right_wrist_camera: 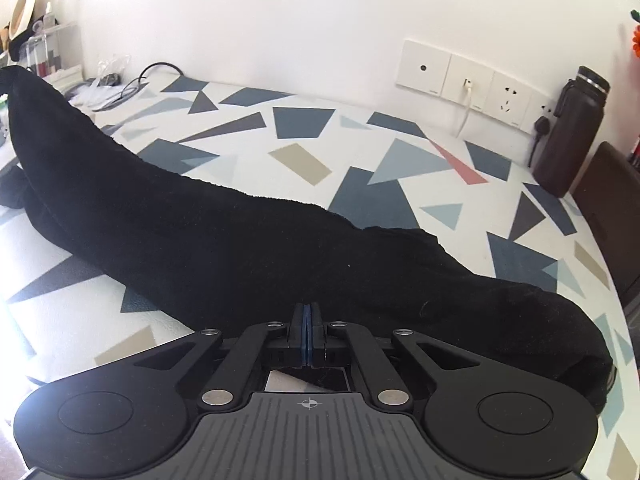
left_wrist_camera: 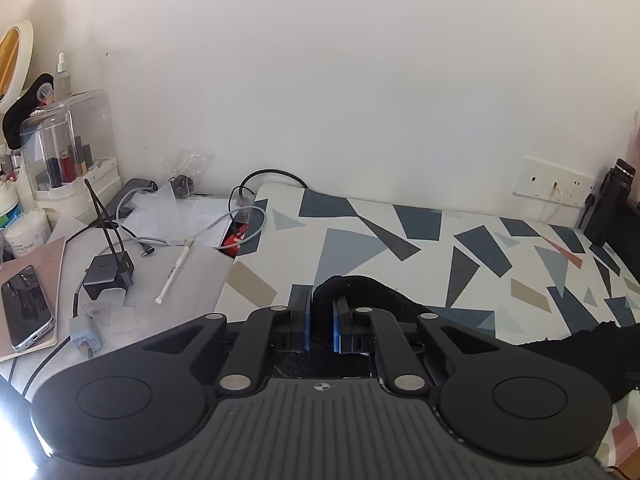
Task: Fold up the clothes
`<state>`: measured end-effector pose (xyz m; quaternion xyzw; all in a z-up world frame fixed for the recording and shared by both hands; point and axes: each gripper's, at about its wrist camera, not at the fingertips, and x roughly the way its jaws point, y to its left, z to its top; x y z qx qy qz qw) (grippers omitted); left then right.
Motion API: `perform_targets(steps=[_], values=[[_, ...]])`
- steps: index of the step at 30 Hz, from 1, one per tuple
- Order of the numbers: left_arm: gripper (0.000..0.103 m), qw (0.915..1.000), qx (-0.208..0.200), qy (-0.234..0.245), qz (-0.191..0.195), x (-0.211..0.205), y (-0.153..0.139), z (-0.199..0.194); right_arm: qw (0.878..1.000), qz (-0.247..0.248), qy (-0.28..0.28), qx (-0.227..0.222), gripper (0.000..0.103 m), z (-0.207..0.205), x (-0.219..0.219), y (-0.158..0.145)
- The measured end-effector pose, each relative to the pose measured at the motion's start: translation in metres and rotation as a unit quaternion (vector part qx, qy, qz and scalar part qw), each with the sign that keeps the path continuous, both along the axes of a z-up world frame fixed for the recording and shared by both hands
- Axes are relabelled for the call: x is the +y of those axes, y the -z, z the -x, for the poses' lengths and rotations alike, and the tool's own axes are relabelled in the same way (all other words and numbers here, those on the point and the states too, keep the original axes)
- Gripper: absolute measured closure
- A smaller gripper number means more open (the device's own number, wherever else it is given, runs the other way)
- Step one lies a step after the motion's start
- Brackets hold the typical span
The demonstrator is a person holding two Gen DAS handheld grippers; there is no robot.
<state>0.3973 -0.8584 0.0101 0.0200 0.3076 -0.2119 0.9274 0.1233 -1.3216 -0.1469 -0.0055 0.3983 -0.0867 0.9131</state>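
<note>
A long black garment lies bunched across the patterned table mat, from far left to near right. My right gripper sits at the garment's near edge with its blue pads pressed together; the cloth's edge runs in under them, so it looks pinched. In the left wrist view, my left gripper is shut on a raised fold of the same black garment, with cloth filling the narrow gap between the blue pads. The fold humps up above the mat and trails off to the right.
Left of the mat lies clutter: a phone on a notebook, a charger block, cables, a white pen and a clear cosmetics organiser. A dark bottle stands at the far right by the wall sockets.
</note>
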Motion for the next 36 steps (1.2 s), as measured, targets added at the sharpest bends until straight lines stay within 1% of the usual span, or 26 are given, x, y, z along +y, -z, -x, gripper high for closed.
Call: perform_targets(steps=[1,2,3,6,7,8,10,11,12,15,17,20,22,23,25,26,27,28,29,30,31,33,36], values=[[0.093,1.0,0.002,-0.002,0.003,0.001,0.0,-0.001,1.0,0.006,-0.014,0.007,0.093,-0.002,0.003,0.001],[0.093,1.0,0.005,-0.004,0.007,0.002,0.0,-0.001,0.999,0.011,-0.028,0.015,0.079,-0.003,0.007,0.003],[0.093,0.9999,0.007,-0.006,0.01,0.003,0.0,-0.001,0.999,0.016,-0.043,0.018,0.07,-0.004,0.012,0.005],[0.093,1.0,-0.001,-0.004,0.004,0.001,-0.005,0.0,0.996,0.033,-0.075,0.032,0.064,-0.012,0.032,0.017],[0.093,1.0,-0.005,-0.002,0.002,-0.001,-0.007,0.0,0.995,0.039,-0.079,0.036,0.064,-0.015,0.037,0.021],[0.093,1.0,-0.009,-0.001,0.004,-0.001,-0.01,0.001,0.996,0.042,-0.076,0.035,0.065,-0.017,0.04,0.024],[0.093,0.9998,-0.014,0.001,0.01,-0.002,-0.017,0.001,0.998,0.024,-0.059,0.025,0.072,-0.019,0.037,0.023],[0.093,0.9998,-0.018,0.002,0.013,-0.002,-0.02,0.002,0.999,0.011,-0.046,0.019,0.082,-0.019,0.033,0.021],[0.093,0.9996,-0.022,0.002,0.016,-0.003,-0.023,0.003,0.999,0.0,-0.034,0.008,0.094,-0.017,0.028,0.017],[0.093,0.9994,-0.027,0.003,0.02,-0.005,-0.029,0.004,0.999,-0.027,-0.004,-0.022,0.1,-0.008,0.014,0.004],[0.093,0.9994,-0.026,0.002,0.024,-0.004,-0.03,0.003,0.998,-0.036,0.014,-0.039,0.101,-0.002,0.005,-0.005],[0.093,0.9992,-0.019,-0.002,0.036,-0.002,-0.029,0.002,0.996,-0.036,0.045,-0.066,0.103,0.007,-0.007,-0.018],[0.093,0.999,-0.011,-0.005,0.044,0.0,-0.028,0.0,0.995,-0.039,0.059,-0.073,0.103,0.01,-0.015,-0.023],[0.093,0.9989,-0.011,-0.005,0.045,0.0,-0.028,0.0,0.996,-0.039,0.05,-0.068,0.102,0.009,-0.015,-0.024],[0.093,0.9989,-0.012,-0.003,0.046,-0.001,-0.029,0.0,0.999,-0.02,0.009,-0.049,0.094,0.004,-0.003,-0.021],[0.093,0.9988,-0.014,-0.001,0.046,-0.001,-0.03,0.0,0.999,-0.005,-0.011,-0.04,0.076,0.0,0.008,-0.019],[0.093,0.9988,-0.016,0.001,0.046,-0.002,-0.031,0.0,0.999,0.007,-0.028,-0.037,0.061,-0.004,0.019,-0.016],[0.093,0.9988,-0.016,0.003,0.046,-0.002,-0.032,-0.001,0.999,0.017,-0.036,-0.033,0.056,-0.009,0.029,-0.011],[0.093,0.9988,-0.016,0.005,0.047,-0.003,-0.033,-0.001,0.998,0.026,-0.04,-0.027,0.043,-0.015,0.037,-0.004],[0.093,0.9987,-0.016,0.007,0.047,-0.004,-0.034,-0.001,0.998,0.035,-0.045,-0.02,0.034,-0.021,0.046,0.002],[0.093,0.9987,-0.017,0.008,0.048,-0.004,-0.036,-0.001,0.998,0.044,-0.049,-0.014,0.035,-0.027,0.055,0.009],[0.093,0.9985,-0.019,0.01,0.05,-0.005,-0.04,-0.001,0.998,0.044,-0.037,-0.011,0.035,-0.038,0.063,0.02],[0.093,0.998,-0.029,0.013,0.054,-0.005,-0.048,0.002,1.0,0.014,0.003,-0.027,0.035,-0.043,0.058,0.022]])
